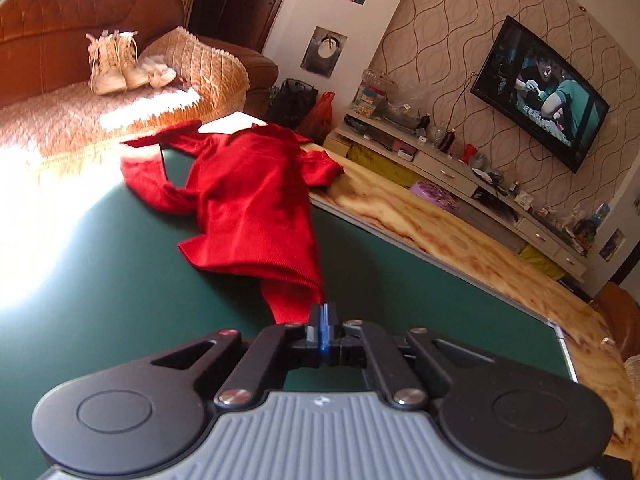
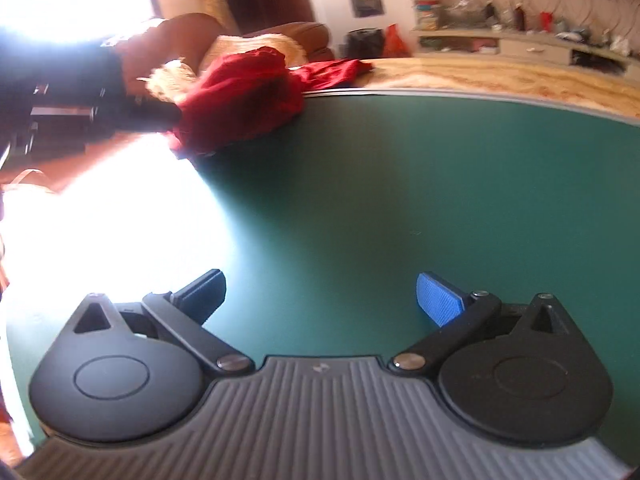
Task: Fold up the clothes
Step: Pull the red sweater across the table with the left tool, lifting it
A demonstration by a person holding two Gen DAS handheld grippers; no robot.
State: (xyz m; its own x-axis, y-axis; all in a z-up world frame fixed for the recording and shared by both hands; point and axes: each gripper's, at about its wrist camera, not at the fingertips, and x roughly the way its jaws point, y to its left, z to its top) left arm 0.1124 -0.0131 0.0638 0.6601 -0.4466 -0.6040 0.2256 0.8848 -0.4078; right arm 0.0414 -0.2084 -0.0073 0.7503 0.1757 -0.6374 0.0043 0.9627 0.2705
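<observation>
A red knit garment [image 1: 256, 184] lies crumpled on the green table top [image 1: 120, 280], stretching from the far table edge toward me. My left gripper [image 1: 323, 312] is shut on a near corner of the garment and pulls it taut. In the right wrist view the garment [image 2: 240, 96] is bunched at the far left, with the left gripper [image 2: 172, 114] dark beside it. My right gripper [image 2: 320, 296] is open and empty, low over bare green table [image 2: 400, 184], well apart from the garment.
The table's metal edge [image 1: 400, 240] runs along the right, with patterned floor [image 1: 460, 232] beyond. A sofa [image 1: 120, 80] with boots stands behind the table. A TV [image 1: 540, 92] and a cluttered low cabinet [image 1: 460, 160] line the far wall. Strong glare covers the table's left.
</observation>
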